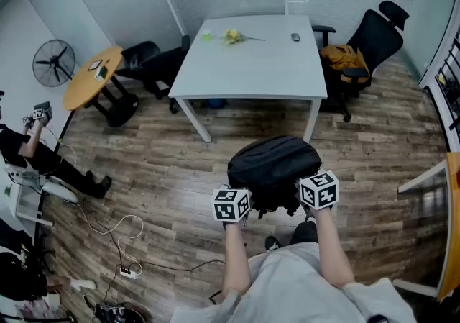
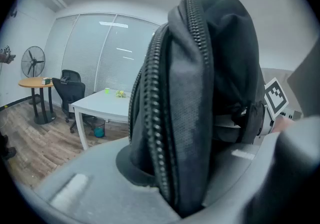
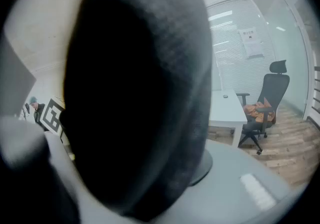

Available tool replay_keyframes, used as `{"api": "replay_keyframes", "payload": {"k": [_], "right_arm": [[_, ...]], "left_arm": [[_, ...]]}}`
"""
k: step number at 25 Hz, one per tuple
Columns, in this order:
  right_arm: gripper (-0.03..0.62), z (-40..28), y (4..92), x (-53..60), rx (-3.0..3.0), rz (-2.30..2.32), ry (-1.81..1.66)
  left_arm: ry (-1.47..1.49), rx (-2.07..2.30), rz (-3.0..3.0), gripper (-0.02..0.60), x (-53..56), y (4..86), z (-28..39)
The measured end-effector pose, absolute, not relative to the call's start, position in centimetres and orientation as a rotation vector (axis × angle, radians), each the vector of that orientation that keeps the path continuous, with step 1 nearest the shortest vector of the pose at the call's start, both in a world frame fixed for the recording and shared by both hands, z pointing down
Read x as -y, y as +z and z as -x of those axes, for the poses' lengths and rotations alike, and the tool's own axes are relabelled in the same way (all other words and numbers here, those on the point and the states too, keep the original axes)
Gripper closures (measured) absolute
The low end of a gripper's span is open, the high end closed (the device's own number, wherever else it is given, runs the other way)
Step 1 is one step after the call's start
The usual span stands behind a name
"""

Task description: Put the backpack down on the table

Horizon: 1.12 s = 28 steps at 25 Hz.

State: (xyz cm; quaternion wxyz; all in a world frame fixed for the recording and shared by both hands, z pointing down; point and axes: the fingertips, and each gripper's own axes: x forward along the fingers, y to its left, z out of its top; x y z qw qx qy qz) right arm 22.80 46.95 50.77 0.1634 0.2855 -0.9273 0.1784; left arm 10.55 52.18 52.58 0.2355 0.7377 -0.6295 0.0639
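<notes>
A black backpack [image 1: 273, 165] hangs in the air between my two grippers, in front of the near edge of the white table [image 1: 251, 70]. My left gripper [image 1: 243, 206] is shut on its left side, where the zipped edge of the backpack [image 2: 200, 93] fills the left gripper view between the jaws of the left gripper [image 2: 182, 195]. On the other side, my right gripper [image 1: 305, 203] is shut on the backpack [image 3: 135, 93], whose dark fabric blocks most of the right gripper view. The right gripper [image 3: 137, 200] shows only its grey jaws there. The table [image 2: 100, 104] stands ahead of me.
On the table's far side lie a yellow sprig [image 1: 231, 37], a small green thing [image 1: 207, 36] and a dark mouse [image 1: 295, 37]. An office chair [image 1: 374, 44] with an orange bag stands right of it. Black chairs [image 1: 154, 66], a round wooden table [image 1: 93, 77], a fan [image 1: 54, 62], a seated person [image 1: 29, 145] and floor cables [image 1: 122, 242] are at left.
</notes>
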Motion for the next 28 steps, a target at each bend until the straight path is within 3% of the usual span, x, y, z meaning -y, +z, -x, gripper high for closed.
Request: {"api": "replay_keyframes", "payload": {"k": [16,28], "right_arm": [[0.510,-22.9,49.5,-46.5,2.719,-0.716,0.447],[0.511,-18.2,51.1,-39.8,2.709,-0.657,0.513]], "left_arm": [[0.133,1.684,-2.112,0.525,-50.9,52.0,-10.1],[0.192,1.691,-2.069,0.523,-45.0,53.4,-5.6]]}}
